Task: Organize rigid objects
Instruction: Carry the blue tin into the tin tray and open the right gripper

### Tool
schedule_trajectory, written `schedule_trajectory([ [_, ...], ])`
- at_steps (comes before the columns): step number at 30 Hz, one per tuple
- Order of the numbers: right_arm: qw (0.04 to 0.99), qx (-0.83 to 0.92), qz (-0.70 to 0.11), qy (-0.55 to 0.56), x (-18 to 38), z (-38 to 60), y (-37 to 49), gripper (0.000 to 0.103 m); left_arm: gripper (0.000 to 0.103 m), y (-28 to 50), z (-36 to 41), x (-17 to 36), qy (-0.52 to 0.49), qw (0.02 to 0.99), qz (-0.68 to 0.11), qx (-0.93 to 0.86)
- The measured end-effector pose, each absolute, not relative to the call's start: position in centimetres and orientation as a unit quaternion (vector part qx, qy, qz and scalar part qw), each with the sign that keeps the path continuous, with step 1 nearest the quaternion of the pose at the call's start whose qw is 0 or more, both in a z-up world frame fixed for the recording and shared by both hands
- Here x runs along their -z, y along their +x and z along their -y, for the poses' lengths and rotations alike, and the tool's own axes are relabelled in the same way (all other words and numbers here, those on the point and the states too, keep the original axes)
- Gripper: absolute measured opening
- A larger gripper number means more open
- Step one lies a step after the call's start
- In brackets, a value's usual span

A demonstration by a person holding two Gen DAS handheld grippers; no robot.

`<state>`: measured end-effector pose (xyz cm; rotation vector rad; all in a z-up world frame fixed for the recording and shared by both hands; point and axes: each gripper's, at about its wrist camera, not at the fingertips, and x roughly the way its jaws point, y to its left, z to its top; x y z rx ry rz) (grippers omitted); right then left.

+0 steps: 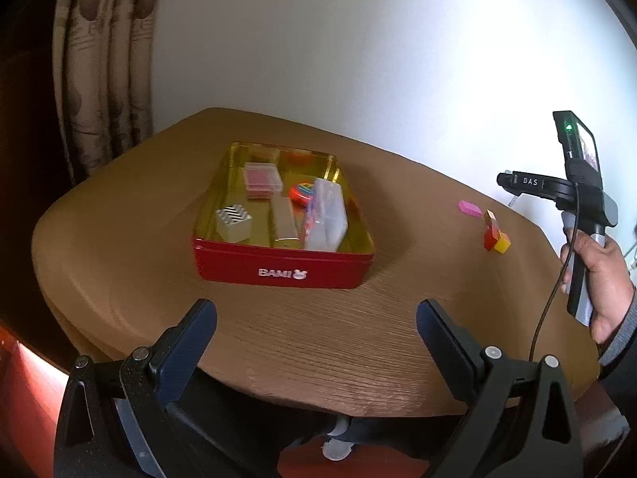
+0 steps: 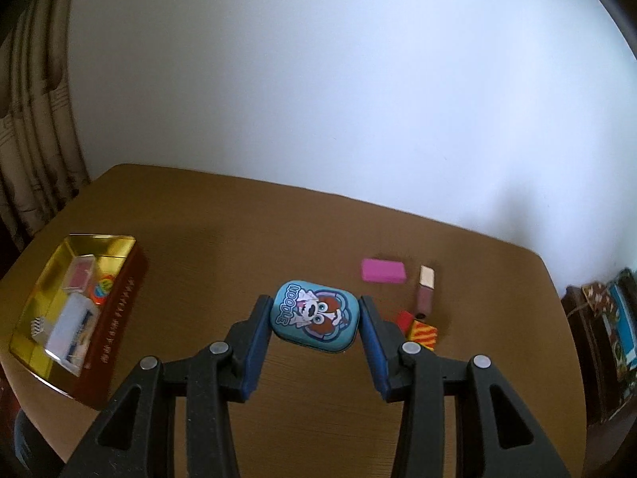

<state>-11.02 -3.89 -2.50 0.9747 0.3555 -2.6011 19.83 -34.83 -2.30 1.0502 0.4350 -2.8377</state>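
A small rounded-rectangle blue tin (image 2: pixel 314 317) with a cartoon dog and the word "NOODLE" printed on its lid was clamped flat between the blue pads of the right tool (image 2: pixel 315 320), lifted above the brown wood-grain table (image 2: pixel 239 231). The lid was turned up toward the camera, its edges smooth and slightly domed.

The left tool (image 1: pixel 316 328) was spread wide with nothing in it, held over the near edge of the table.

An open red rectangular tin box with a gold inside (image 1: pixel 283 263) was sat toward the left of the table, with "BAMI" printed on its front. A few bits were seen in it: a clear plastic case (image 1: pixel 324 215), a small clear box with a red inside (image 1: pixel 262 177), a black-and-white striped cube (image 1: pixel 233 223) and a round red toy (image 1: pixel 301 192).

Off to the right, a pink rectangular eraser-like block (image 2: pixel 383 270), a pinkish lip-gloss tube with a gold cap (image 2: pixel 425 290) and a few red and yellow wooden blocks (image 2: pixel 420 328) were left loose on the table, near one another.

A plain white wall was seen behind, with patterned beige curtains (image 1: pixel 103 79) on the left.
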Motion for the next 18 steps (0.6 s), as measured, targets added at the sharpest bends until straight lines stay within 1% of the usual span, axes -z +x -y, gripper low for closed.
schedule_trajectory([
  [10, 0.197, 0.914, -0.151, 0.32, -0.6, 8.5, -7.8, 0.044, 0.099, 21.3, 36.6, 1.0, 0.324, 0.068, -0.156, 0.931],
  [18, 0.216, 0.911, -0.163, 0.312, -1.6, 12.1, -6.3, 0.044, 0.099, 21.9, 37.8, 0.9, 0.325, 0.089, -0.165, 0.927],
])
